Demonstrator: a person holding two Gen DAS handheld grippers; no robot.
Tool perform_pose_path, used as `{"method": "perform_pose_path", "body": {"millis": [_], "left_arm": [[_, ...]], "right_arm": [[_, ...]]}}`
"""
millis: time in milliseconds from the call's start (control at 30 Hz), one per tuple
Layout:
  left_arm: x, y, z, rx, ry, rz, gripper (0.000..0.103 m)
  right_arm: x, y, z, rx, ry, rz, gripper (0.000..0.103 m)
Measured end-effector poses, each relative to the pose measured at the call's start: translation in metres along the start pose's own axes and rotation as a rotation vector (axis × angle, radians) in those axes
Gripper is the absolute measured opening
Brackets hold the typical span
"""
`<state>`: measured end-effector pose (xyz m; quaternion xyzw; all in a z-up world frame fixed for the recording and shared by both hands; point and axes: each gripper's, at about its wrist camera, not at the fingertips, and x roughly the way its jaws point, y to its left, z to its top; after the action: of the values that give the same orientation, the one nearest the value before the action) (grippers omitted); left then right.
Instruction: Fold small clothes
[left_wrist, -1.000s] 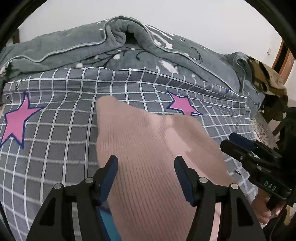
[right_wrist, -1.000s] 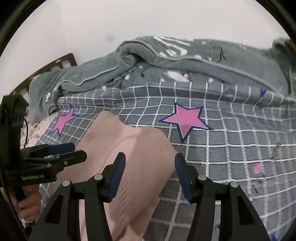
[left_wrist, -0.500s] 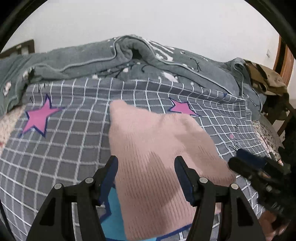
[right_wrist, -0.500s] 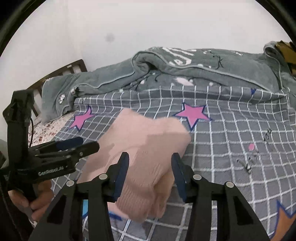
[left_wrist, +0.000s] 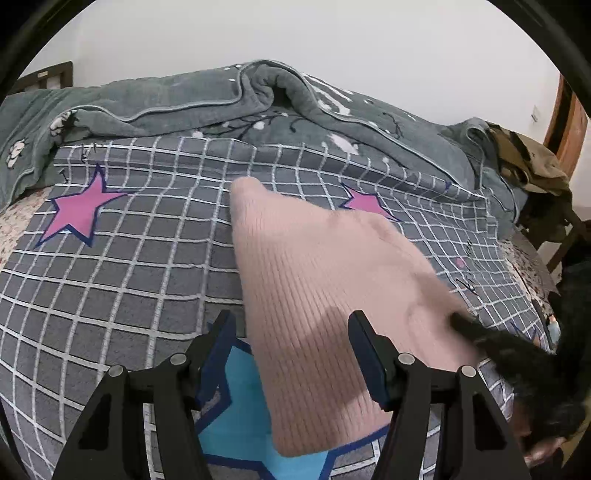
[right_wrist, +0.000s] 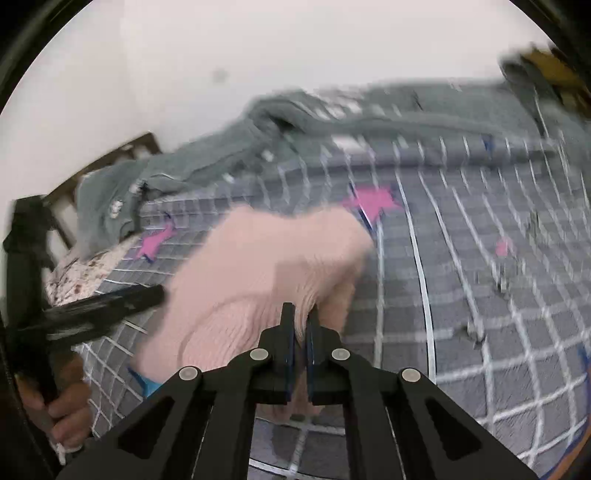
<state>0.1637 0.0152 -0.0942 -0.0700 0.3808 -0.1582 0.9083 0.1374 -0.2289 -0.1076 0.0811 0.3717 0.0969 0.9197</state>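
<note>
Knitwear (left_wrist: 317, 295), pink, runs lengthwise away across checked bedspread (left_wrist: 129, 266).

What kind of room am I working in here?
Most likely a bedroom: the pink knit garment lies on a bed with a grey checked star-print cover, a bunched grey blanket behind it, and a wooden headboard.

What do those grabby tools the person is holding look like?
Each tool is black, with two arms that spread like a V and silver round bolts at the joints. The left tool has two flat fingers with dark blue pads. The right tool looks the same. Each has a black handle held by a bare hand. No cables show.
</note>
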Motion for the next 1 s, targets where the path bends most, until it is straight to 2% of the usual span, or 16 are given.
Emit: {"method": "perform_pose_path", "body": {"millis": [67,167,300,333,400,500,567,667,700,833,1000], "left_arm": [[0.009,-0.004,-0.004,0.008,0.029,0.01,0.061],[0.014,-0.005,-0.014,0.004,0.052,0.01,0.061],[0.007,-0.005,-0.019,0.004,0.048,0.004,0.061],[0.004,-0.005,-0.019,0.002,0.046,0.003,0.061],[0.0,-0.004,-0.019,-0.004,0.048,0.006,0.061],[-0.003,-0.004,-0.018,-0.006,0.048,0.015,0.061],[-0.007,-0.006,-0.017,0.012,0.036,0.033,0.061],[-0.01,-0.007,-0.015,0.016,0.019,0.033,0.061],[-0.01,-0.006,-0.014,0.01,0.019,0.026,0.061],[-0.002,-0.01,-0.013,0.016,0.04,0.031,0.061],[0.005,-0.014,-0.018,0.037,0.052,0.054,0.061]], "right_arm": [[0.018,0.003,-0.012,-0.035,0.051,-0.046,0.005],[0.014,0.013,-0.019,-0.08,0.025,-0.08,0.005],[0.002,0.011,-0.008,-0.048,0.012,-0.038,0.006],[0.003,0.01,-0.005,-0.047,0.016,-0.035,0.01],[0.008,0.012,0.003,-0.049,0.026,-0.037,0.016],[0.026,0.012,0.008,-0.036,0.051,-0.041,0.015],[0.02,0.008,0.012,-0.003,0.013,-0.02,0.011],[-0.015,0.0,0.014,0.037,-0.14,0.051,0.008],[-0.017,-0.003,0.013,0.058,-0.147,0.045,0.005],[0.026,-0.011,-0.006,0.049,0.007,-0.054,0.005],[0.014,0.001,-0.004,-0.001,-0.017,-0.096,0.01]]}}
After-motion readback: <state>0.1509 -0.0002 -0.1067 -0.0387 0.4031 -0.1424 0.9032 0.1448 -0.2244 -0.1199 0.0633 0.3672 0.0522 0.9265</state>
